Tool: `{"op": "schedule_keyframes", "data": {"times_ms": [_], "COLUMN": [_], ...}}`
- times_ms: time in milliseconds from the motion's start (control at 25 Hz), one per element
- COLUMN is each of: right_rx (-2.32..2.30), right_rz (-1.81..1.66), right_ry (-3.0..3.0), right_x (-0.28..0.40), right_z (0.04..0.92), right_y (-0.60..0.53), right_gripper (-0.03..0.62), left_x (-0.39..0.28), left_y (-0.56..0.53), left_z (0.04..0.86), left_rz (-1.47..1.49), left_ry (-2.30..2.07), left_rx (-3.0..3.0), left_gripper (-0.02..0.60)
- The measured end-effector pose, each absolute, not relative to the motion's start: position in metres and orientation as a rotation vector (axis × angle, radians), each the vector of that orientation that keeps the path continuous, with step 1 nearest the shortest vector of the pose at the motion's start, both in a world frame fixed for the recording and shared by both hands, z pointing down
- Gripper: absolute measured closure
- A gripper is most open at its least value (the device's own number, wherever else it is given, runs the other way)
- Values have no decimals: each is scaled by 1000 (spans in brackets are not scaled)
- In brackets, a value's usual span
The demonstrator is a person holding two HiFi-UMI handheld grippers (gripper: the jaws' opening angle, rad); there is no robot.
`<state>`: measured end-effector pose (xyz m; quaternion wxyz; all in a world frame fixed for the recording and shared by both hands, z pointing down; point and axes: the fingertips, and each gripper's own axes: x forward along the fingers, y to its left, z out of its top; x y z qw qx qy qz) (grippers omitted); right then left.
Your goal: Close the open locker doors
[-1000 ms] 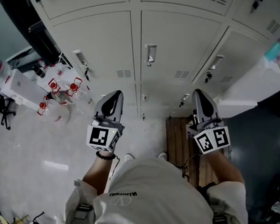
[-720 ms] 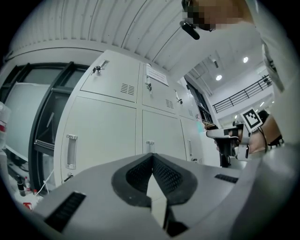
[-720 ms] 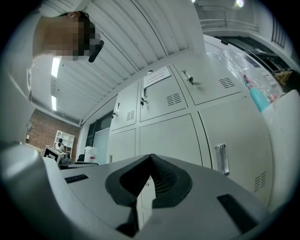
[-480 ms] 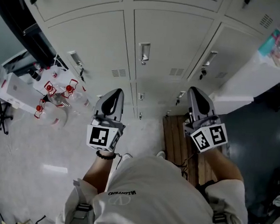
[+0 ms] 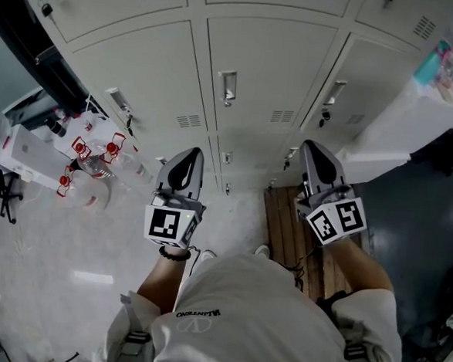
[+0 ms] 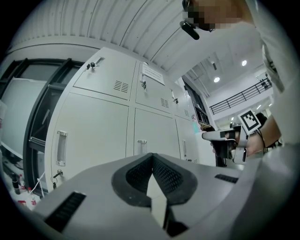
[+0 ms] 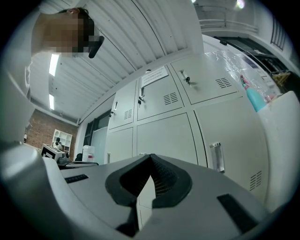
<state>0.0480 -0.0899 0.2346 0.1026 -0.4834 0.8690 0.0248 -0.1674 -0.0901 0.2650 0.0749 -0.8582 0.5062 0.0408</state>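
A: Nearest first: what are the tools doing?
B: The left hand-held gripper (image 5: 188, 157) and the right hand-held gripper (image 5: 316, 150) both have their jaws pressed together and hold nothing.
A: And the locker doors (image 5: 265, 71)?
B: Just beyond, straight ahead. Those in view look flush. They are probably stiff, light sheet metal, so push the flat face beside a handle (image 5: 227, 87) rather than pinching it.

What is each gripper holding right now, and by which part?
Nothing is held. The left gripper and the right gripper both have their jaws shut together, with nothing between them.
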Motion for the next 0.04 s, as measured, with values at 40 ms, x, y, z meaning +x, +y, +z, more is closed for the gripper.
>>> {"op": "schedule_keyframes", "data": {"times_ms": [40], "right_rx": [-1427], "right_rz": [74], "right_ry": [2567], "right_x": [48], "right_z": [235], "right_y": [-90], "right_gripper": [585], "left_x": [-167], "left_y": [-90], "left_z": [266], "left_rz": [121], "left_ry": [1516], "left_rx": [-2573], "left_gripper": [578]}}
